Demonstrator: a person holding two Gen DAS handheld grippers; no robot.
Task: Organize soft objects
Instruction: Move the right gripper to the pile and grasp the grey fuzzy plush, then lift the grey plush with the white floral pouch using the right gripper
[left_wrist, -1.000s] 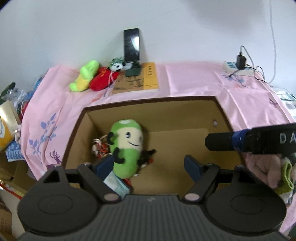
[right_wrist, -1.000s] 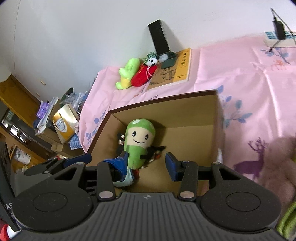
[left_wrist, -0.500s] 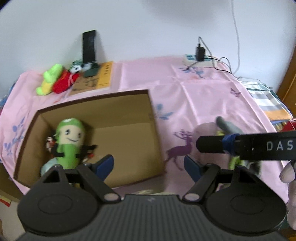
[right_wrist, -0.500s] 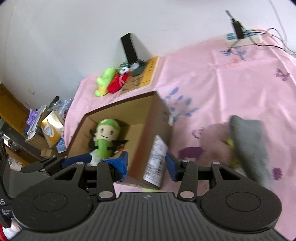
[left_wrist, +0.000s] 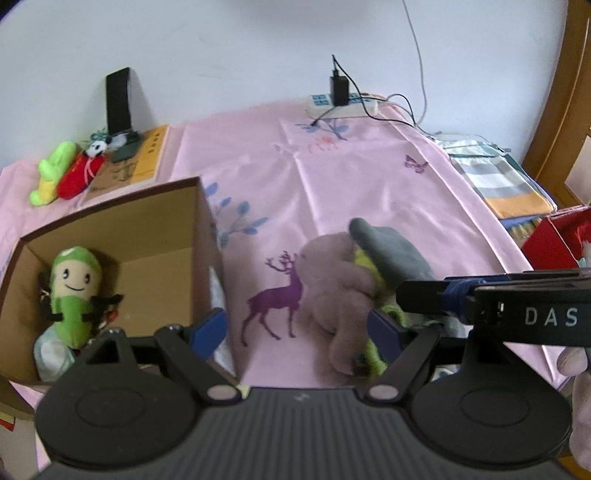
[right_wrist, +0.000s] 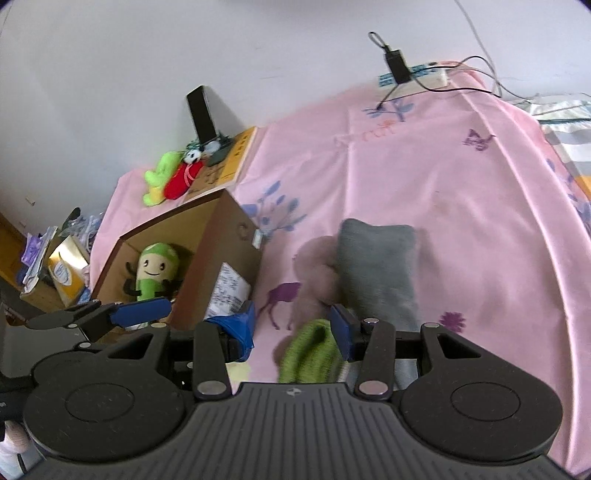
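Probably light and squashy, the mauve plush bear (left_wrist: 332, 280) tangled with a grey stuffed cushion (right_wrist: 376, 266) on the pink printed cloth (left_wrist: 369, 177) beside the open cardboard box (left_wrist: 199, 229) suits a mid-body pinch, while the left gripper (left_wrist: 295, 325) and right gripper (right_wrist: 295, 321) both gape empty.

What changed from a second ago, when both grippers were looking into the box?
Both views swung off the cardboard box to the pile beside it: pinkish plush toy, grey cloth and green knitted piece. The left hand-held gripper and right hand-held gripper now hang open over that pile, holding nothing. The green smiling plush stayed in the box; the far toys did not move.
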